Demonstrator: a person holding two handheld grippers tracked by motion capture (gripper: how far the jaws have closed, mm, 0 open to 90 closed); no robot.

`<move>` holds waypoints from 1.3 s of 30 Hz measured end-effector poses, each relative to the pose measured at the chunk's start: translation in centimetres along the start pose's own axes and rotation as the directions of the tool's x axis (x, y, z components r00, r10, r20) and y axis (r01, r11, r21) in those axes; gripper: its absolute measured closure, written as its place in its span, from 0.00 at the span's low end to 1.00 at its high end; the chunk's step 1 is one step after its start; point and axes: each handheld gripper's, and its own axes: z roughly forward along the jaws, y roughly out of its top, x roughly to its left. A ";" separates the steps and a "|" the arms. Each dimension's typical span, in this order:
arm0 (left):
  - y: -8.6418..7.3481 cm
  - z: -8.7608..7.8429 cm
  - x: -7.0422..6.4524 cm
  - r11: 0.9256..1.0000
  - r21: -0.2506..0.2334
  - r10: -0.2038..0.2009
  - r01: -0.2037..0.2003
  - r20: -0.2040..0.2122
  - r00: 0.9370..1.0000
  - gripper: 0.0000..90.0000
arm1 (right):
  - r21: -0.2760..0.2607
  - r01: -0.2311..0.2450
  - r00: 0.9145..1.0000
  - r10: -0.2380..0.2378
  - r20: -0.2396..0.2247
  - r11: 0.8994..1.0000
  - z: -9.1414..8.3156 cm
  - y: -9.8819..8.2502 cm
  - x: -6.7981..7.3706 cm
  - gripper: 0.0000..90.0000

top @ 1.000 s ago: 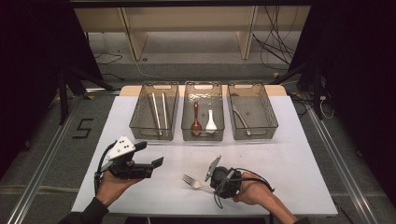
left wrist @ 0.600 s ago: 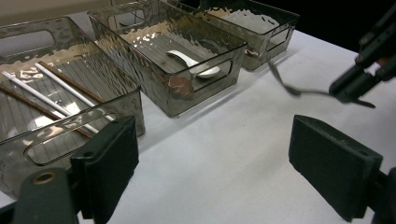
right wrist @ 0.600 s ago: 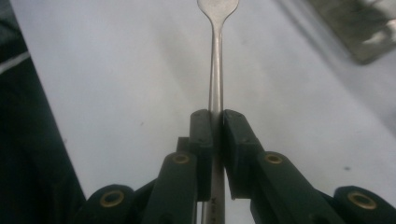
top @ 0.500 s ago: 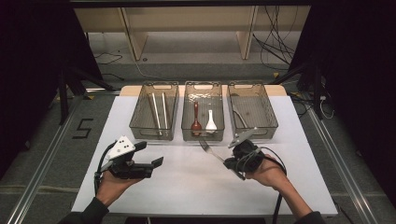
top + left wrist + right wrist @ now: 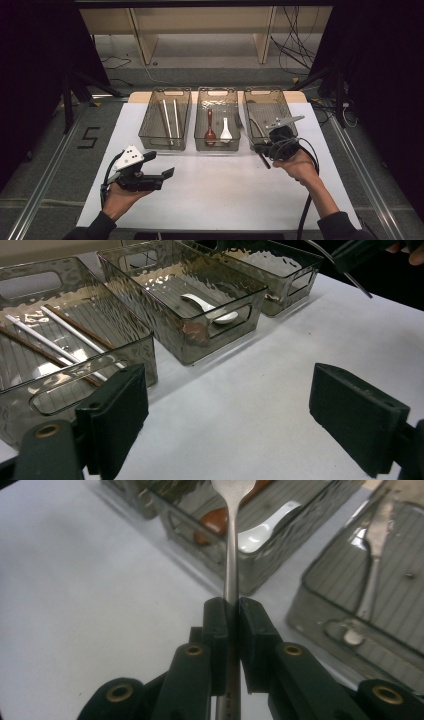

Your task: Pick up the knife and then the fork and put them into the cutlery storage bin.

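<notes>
My right gripper is shut on the handle of a metal fork, held above the table just in front of the right bin. The tines point toward the gap between the middle bin and the right bin. A metal utensil lies inside the right bin. My left gripper hovers at the front left of the white table, jaws wide open with nothing between them.
Three clear grey bins stand in a row at the back of the table. The left bin holds chopsticks. A brown spoon and a white spoon lie in the middle one.
My right gripper has lifted the fork from the front of the table and carried it back and to the right, toward the right bin. The left gripper has stayed put.
</notes>
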 end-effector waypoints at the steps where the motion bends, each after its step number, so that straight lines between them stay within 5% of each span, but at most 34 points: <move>1: 0.0 0.0 0.0 1.000 0.000 0.000 0.000 0.000 1.000 0.17 | -0.004 -0.005 1.000 0.005 0.013 1.000 -0.1 0.1 -0.3 0.93; 12: 0.0 0.0 0.1 1.000 0.000 -0.001 0.001 0.000 1.000 0.17 | -0.057 -0.070 0.993 0.074 0.090 0.996 -0.4 2.1 -3.1 0.93; 23: 0.0 0.0 0.1 1.000 -0.003 -0.008 0.008 0.002 1.000 0.17 | -0.053 -0.115 0.979 0.122 0.163 0.992 0.1 4.0 -5.5 0.93; 39: 0.0 0.0 0.1 1.000 -0.005 -0.007 0.007 0.003 1.000 0.17 | -0.045 -0.209 0.945 0.214 0.249 0.977 1.5 6.0 -8.8 0.93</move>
